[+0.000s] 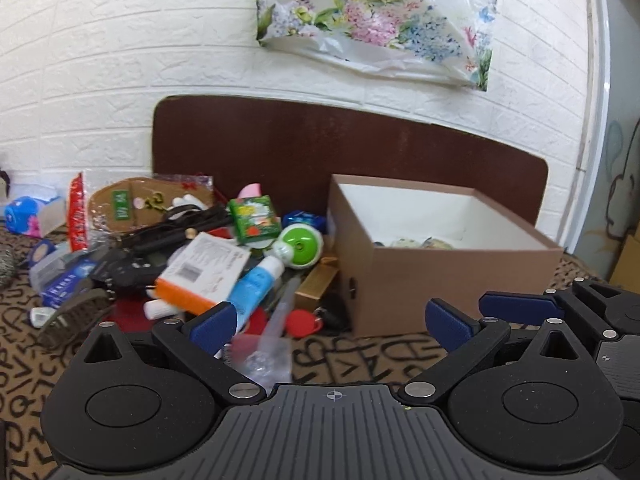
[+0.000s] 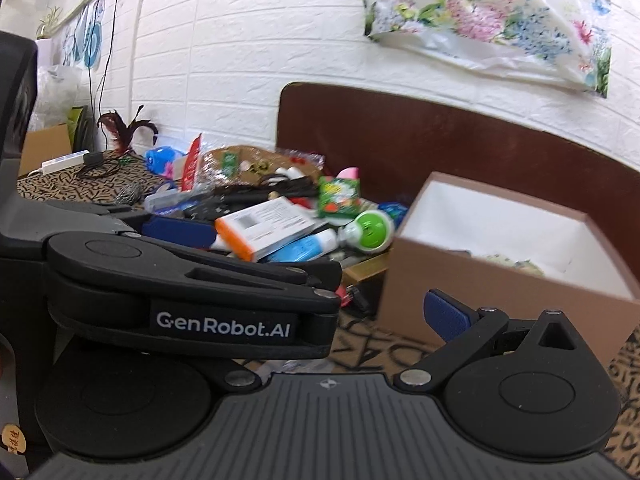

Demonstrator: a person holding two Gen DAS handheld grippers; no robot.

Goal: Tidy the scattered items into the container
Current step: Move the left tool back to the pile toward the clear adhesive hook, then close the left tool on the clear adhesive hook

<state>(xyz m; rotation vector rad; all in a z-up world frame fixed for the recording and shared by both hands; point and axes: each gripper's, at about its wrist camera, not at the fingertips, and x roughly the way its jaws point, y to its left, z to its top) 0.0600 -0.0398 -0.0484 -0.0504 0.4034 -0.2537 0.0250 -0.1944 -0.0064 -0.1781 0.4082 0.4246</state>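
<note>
Both grippers are hovering spread and empty, left gripper (image 1: 331,324) facing the clutter pile (image 1: 192,256) heaped beside the open box (image 1: 440,280), right gripper (image 1: 520,308) alongside.

Brown cardboard box (image 1: 440,280), open top, white inside, few items at bottom, upright at 3 o'clock. Scattered pile (image 1: 192,256) touching its 9 o'clock side: orange-white carton (image 1: 202,272), blue tube (image 1: 256,284), green-white round gadget (image 1: 300,246).
</note>
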